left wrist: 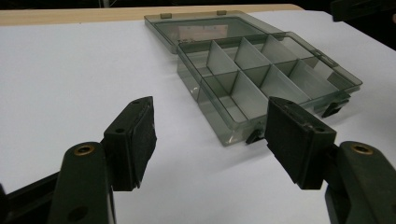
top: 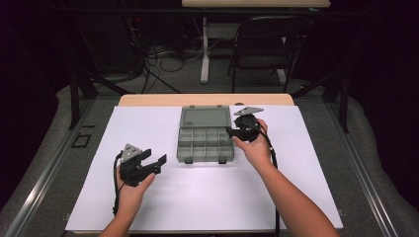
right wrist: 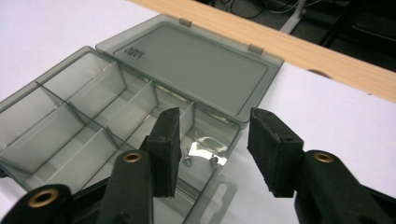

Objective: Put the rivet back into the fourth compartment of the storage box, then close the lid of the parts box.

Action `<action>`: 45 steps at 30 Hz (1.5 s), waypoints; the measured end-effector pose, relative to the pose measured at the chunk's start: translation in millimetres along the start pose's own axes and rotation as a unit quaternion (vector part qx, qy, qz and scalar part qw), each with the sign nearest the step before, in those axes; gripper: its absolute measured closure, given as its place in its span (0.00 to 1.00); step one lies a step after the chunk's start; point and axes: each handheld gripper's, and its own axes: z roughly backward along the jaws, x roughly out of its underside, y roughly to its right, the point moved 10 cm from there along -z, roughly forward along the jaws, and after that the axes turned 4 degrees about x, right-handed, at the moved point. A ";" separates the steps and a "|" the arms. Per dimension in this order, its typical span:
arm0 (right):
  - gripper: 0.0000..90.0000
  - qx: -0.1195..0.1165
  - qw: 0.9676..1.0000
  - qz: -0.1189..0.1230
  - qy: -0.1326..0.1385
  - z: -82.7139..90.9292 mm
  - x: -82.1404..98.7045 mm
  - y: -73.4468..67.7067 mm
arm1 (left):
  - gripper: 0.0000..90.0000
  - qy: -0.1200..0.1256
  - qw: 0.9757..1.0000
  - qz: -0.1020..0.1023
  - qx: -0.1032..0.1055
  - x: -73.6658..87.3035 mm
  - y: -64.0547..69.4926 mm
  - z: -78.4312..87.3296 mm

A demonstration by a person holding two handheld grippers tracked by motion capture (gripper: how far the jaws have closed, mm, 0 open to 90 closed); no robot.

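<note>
While the compartment box [top: 205, 140] lies with its lid flat open at the middle of the white desk [top: 148, 207], two small screws [right wrist: 200, 161] already rest in its near-right compartment under the right claw [right wrist: 212, 147]. That claw stands open and holds nothing. Likely more sorting or closing the lid remains; the left claw [left wrist: 210, 140] waits wide open and empty to the box's left.
</note>
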 end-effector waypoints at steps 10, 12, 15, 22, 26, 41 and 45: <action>0.50 0.013 1.000 0.007 0.009 16.9 -5.8 7.5 | 0.37 0.002 1.000 0.006 -0.006 -31.2 -6.4 -16.8; 0.50 0.016 1.000 0.006 0.012 20.7 -8.2 10.9 | 0.37 -0.001 1.000 0.010 -0.008 -35.2 -8.1 -20.4; 0.50 0.022 1.000 0.004 0.015 25.2 -11.1 17.2 | 0.37 -0.005 1.000 0.012 -0.012 -40.8 -9.6 -26.7; 0.50 0.032 0.999 0.001 0.015 31.2 -16.4 25.4 | 0.37 -0.007 1.000 0.015 -0.016 -59.2 -13.1 -37.8; 0.50 0.041 0.999 0.006 0.014 33.4 -23.3 27.2 | 0.37 -0.009 1.000 0.019 -0.022 -71.0 -17.0 -44.7; 0.50 0.042 0.999 -0.015 -0.010 5.3 -38.6 31.1 | 0.38 -0.040 0.998 0.024 -0.033 -94.7 -25.0 -87.6; 0.49 0.042 0.999 -0.025 -0.010 -2.9 -42.5 31.5 | 0.38 -0.043 0.998 0.032 -0.034 -99.6 -29.5 -96.8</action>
